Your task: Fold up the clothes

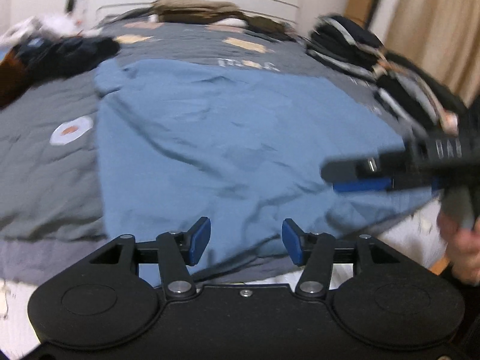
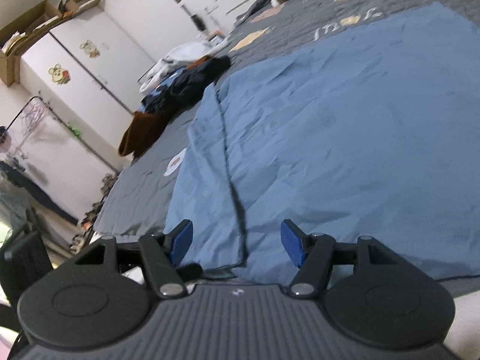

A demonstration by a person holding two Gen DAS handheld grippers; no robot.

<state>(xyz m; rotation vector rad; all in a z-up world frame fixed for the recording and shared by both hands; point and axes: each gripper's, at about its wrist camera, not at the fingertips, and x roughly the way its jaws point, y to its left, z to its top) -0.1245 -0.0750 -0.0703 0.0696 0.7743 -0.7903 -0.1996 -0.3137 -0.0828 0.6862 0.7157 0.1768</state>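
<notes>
A large blue garment (image 1: 228, 138) lies spread flat and creased on a grey quilted bed (image 1: 45, 180). My left gripper (image 1: 246, 241) hangs open over the garment's near edge, with nothing between its blue pads. My right gripper (image 1: 336, 178) comes in side-on from the right, low over the cloth's right edge. In the right wrist view the right gripper (image 2: 237, 241) is open above the blue garment (image 2: 345, 138). A dark seam of the cloth runs toward the gap between its fingers, and the pads press on nothing.
A heap of dark and brown clothes (image 1: 69, 51) (image 2: 192, 84) lies at the bed's left side. A stack of dark striped clothes (image 1: 354, 48) sits at the far right, a khaki bundle (image 1: 195, 9) at the head. A hand (image 1: 462, 252) holds the right gripper. White wardrobes (image 2: 75, 69) stand beyond the bed.
</notes>
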